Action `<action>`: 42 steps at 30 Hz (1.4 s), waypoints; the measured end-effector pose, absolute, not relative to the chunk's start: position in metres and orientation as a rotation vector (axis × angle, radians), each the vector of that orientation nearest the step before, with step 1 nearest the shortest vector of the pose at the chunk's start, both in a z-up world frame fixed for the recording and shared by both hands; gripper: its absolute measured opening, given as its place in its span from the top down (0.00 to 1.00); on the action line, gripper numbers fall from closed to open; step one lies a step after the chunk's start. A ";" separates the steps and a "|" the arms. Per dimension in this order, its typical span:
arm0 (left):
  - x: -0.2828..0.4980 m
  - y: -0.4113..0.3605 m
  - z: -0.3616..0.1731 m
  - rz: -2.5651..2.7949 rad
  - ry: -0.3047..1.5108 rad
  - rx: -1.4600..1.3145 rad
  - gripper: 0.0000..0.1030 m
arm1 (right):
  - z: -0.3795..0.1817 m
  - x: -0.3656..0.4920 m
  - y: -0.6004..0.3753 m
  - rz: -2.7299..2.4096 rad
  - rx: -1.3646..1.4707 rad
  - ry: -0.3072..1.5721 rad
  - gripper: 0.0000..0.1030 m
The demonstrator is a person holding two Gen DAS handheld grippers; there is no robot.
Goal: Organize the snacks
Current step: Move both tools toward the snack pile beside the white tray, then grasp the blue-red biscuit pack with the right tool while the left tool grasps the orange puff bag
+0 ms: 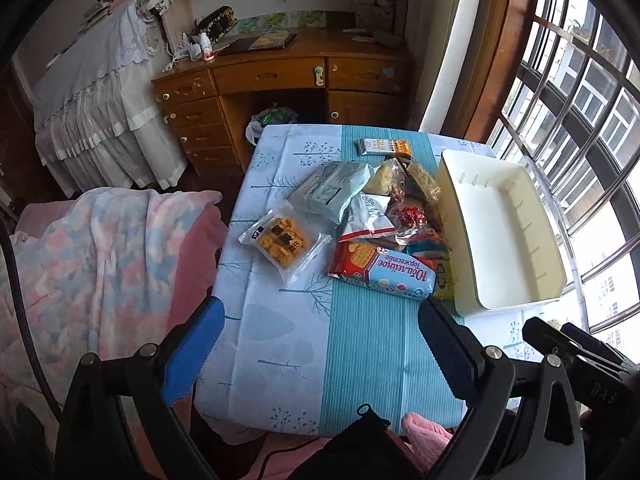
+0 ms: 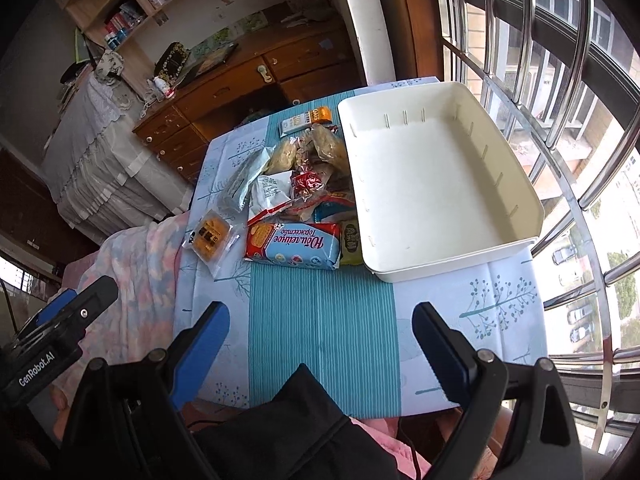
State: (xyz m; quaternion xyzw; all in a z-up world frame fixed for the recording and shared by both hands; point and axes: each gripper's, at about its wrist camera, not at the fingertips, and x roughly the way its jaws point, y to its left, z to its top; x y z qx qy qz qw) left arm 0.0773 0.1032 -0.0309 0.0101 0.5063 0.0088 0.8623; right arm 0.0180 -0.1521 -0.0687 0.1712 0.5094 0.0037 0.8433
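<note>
Right, both empty: left hand-held gripper (image 1: 320,344) and right hand-held gripper (image 2: 320,340) hang with jaws spread over the counter (image 2: 320,320). Snack pile (image 2: 296,200) sits just left of one white bin (image 2: 440,184), nothing inside. Probably take the near biscuit pack (image 2: 296,246) first, across its short side. Roughly ten packets; overlap blocks an exact count.

Left gripper (image 1: 320,344): jaws spread wide, nothing between the fingers (image 1: 192,354), tilted downward and hovering, touching nothing. Right gripper (image 2: 322,354): likewise spread wide, fingers (image 2: 200,352) bare, pitched downward, held free. Side by side, each just visible at the other's outer edge, the left perhaps slightly lower, though hard to judge through the fisheye.
</note>
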 end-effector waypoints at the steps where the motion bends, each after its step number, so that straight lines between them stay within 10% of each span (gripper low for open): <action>1: 0.084 0.109 -0.032 0.014 1.073 0.012 0.06 | -0.070 0.022 -0.150 -0.004 0.376 1.080 0.09; 42: 0.294 0.214 -0.232 -0.005 1.552 -0.317 0.06 | -0.208 0.146 -0.119 -0.557 1.118 1.239 0.09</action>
